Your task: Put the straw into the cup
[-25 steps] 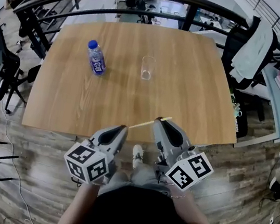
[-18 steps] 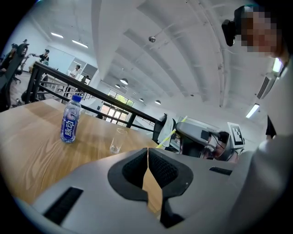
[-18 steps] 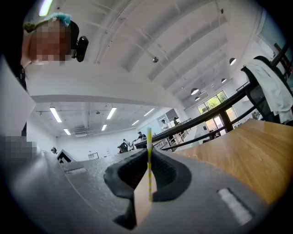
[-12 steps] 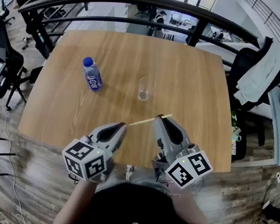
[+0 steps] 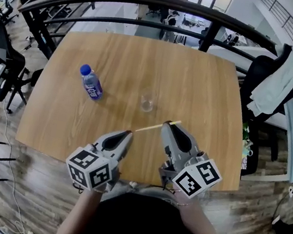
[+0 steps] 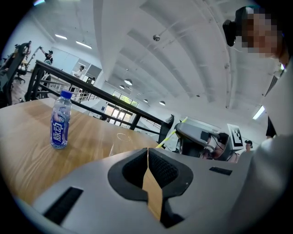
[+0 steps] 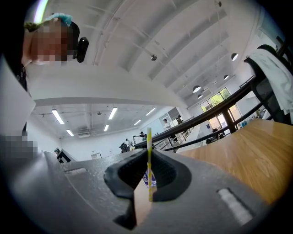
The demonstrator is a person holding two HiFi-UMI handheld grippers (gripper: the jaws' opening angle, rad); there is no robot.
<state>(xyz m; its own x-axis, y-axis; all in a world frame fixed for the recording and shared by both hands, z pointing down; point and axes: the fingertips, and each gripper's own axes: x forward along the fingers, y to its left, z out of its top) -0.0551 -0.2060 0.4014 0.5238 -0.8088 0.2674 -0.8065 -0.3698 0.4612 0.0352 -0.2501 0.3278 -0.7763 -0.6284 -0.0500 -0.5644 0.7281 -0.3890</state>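
Straw carrying is the step in hand, as I judge it: the right claw is pinching the thin yellow straw close to one end, jaws clamped on it, and is hanging over the near edge of the wooden surface; the long free part is sticking out toward 8 o'clock, the short stub toward 2 o'clock; the straw is lying nearly level in the air, not yet in anything. The left claw is hovering just beside it at 8 o'clock, jaws pressed together with nothing between them; the straw's free tip is ending just over that claw's nose, and whether the two are touching I cannot tell.

The cup, clear, upright and seemingly empty, is standing near the middle of the surface, at about 11 o'clock from the right claw and apart from it; a small bottle with a blue cap is standing well apart from the cup at about 9 o'clock.

The next move is calling for a reach toward 11 o'clock until the straw is over the cup's mouth; the wrist will need turning so the long end is pointing down; only with the tip inside the rim should the jaws be parting. The left claw looks free for steadying the cup, which seems light and easily tipped.
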